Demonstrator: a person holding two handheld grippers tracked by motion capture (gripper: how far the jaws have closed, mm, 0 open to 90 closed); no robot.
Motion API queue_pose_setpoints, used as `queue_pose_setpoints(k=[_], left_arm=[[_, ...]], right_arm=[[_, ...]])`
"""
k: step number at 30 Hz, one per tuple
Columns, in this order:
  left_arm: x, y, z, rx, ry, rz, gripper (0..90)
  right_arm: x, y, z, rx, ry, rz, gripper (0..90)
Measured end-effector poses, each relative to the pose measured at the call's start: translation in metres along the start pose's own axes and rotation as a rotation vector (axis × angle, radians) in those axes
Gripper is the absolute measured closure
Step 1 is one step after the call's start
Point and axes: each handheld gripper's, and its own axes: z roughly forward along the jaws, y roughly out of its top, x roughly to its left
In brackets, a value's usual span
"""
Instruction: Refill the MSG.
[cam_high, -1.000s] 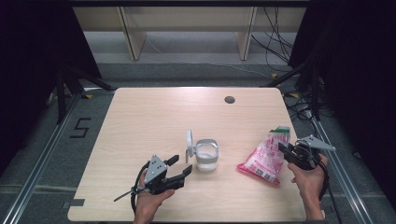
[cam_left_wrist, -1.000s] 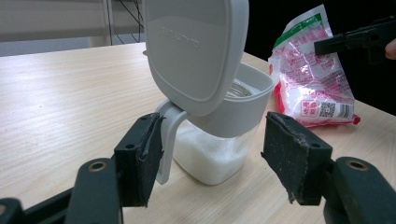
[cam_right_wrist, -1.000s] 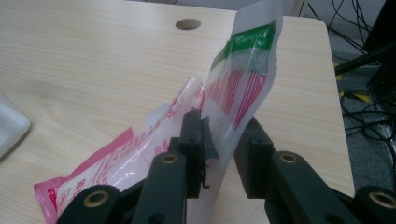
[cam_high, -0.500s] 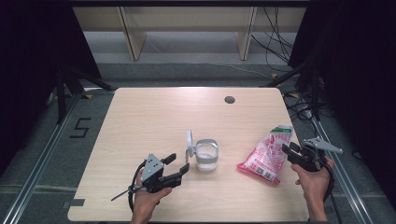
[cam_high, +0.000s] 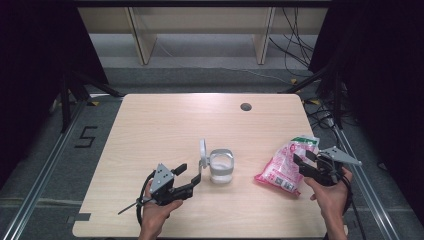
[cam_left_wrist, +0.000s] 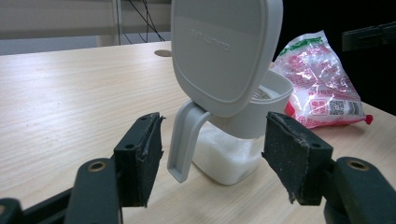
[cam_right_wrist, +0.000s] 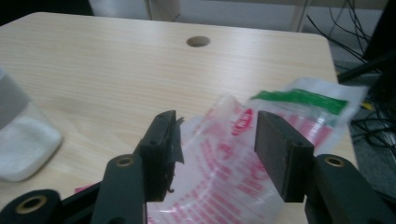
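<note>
A clear container (cam_high: 221, 169) with white powder in it stands near the table's middle, its grey lid (cam_high: 202, 152) flipped up. My left gripper (cam_high: 192, 176) sits just left of it, open; in the left gripper view the grey lid tab (cam_left_wrist: 184, 144) hangs between the parted jaws of the left gripper (cam_left_wrist: 215, 123) without touching them. A pink and white plastic bag (cam_high: 282, 169) with a green top lies at the right. My right gripper (cam_high: 303, 159) is at the bag's right end. The right gripper's (cam_right_wrist: 217, 119) jaws have just been opening, with the bag (cam_right_wrist: 224, 154) loose between them.
The wooden table (cam_high: 165, 125) has a round cable hole (cam_high: 245, 106) at the back right. Its right edge runs close beside the bag. Cables and frame legs lie on the floor beyond the table.
The right gripper's jaws have spread apart around the bag's end and the hand has eased slightly toward the near edge. The left gripper and the container have not moved.
</note>
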Motion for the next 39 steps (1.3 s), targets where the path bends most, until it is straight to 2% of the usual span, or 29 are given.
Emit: queue_pose_setpoints(k=[2, 5, 6, 8, 9, 10, 11, 12, 16, 19, 20, 23, 24, 26, 27, 28, 30, 33, 35, 36, 38, 39], left_arm=[[0.002, 0.001, -0.001, 0.000, 0.005, -0.005, 36.4], [0.006, 0.002, -0.002, -0.008, 0.012, 0.000, 36.6], [0.006, 0.003, -0.003, -0.011, 0.012, -0.009, 36.6], [0.008, 0.004, -0.002, -0.017, 0.015, -0.010, 36.7], [0.009, 0.004, -0.002, -0.002, 0.022, -0.004, 36.7], [0.009, 0.004, -0.002, -0.002, 0.022, -0.004, 36.8], [0.009, 0.004, 0.000, -0.007, 0.017, -0.009, 36.8], [0.009, 0.004, 0.000, -0.006, 0.012, -0.005, 37.0], [0.007, 0.005, 0.003, 0.008, 0.016, 0.015, 37.7], [0.008, 0.005, 0.003, 0.003, 0.014, 0.009, 38.6], [0.010, 0.006, 0.001, 0.005, 0.017, 0.024, 39.6], [0.015, 0.007, -0.001, 0.002, 0.019, 0.032, 45.3], [0.015, 0.007, -0.001, -0.003, 0.019, 0.033, 48.7], [0.017, 0.008, -0.002, -0.009, 0.009, 0.043, 50.5], [0.018, 0.009, -0.002, -0.005, 0.015, 0.057, 52.9], [0.018, 0.009, -0.002, -0.008, 0.017, 0.052, 55.3], [0.020, 0.010, -0.001, -0.012, 0.004, 0.068, 60.2], [0.019, 0.011, 0.000, -0.013, 0.004, 0.078, 68.4], [0.018, 0.011, 0.001, -0.016, 0.026, 0.080, 74.5], [0.018, 0.012, 0.001, -0.012, 0.016, 0.101, 76.5], [0.017, 0.012, 0.001, -0.015, 0.018, 0.101, 79.7], [0.017, 0.013, 0.002, -0.012, 0.013, 0.112, 82.5]], right_arm=[[0.011, 0.000, 0.002, 0.000, 0.026, -0.014, 46.2], [0.022, 0.001, 0.007, 0.003, 0.066, -0.087, 43.1], [0.030, 0.000, 0.007, 0.011, 0.084, -0.073, 42.7], [0.039, -0.001, 0.008, 0.021, 0.123, -0.097, 40.9], [0.043, -0.001, 0.010, 0.018, 0.144, -0.112, 40.1], [0.043, -0.001, 0.010, 0.018, 0.144, -0.112, 40.1], [0.047, -0.002, 0.012, 0.028, 0.168, -0.136, 39.5], [0.048, -0.002, 0.013, 0.027, 0.169, -0.148, 39.1], [0.055, -0.007, 0.015, 0.034, 0.205, -0.151, 37.3], [0.059, -0.011, 0.015, 0.042, 0.222, -0.162, 35.8], [0.061, -0.012, 0.016, 0.037, 0.226, -0.162, 34.8], [0.065, -0.018, 0.019, 0.051, 0.233, -0.167, 31.9], [0.066, -0.020, 0.020, 0.063, 0.254, -0.168, 31.6], [0.068, -0.021, 0.020, 0.066, 0.255, -0.174, 29.7], [0.069, -0.022, 0.020, 0.073, 0.256, -0.182, 28.7], [0.071, -0.023, 0.020, 0.070, 0.258, -0.182, 27.9], [0.072, -0.024, 0.021, 0.079, 0.263, -0.185, 24.0], [0.074, -0.026, 0.020, 0.088, 0.263, -0.180, 24.3], [0.074, -0.028, 0.021, 0.088, 0.267, -0.177, 23.7], [0.075, -0.028, 0.020, 0.093, 0.263, -0.190, 23.2], [0.076, -0.029, 0.019, 0.086, 0.272, -0.177, 21.9], [0.079, -0.030, 0.016, 0.110, 0.270, -0.148, 21.5]])
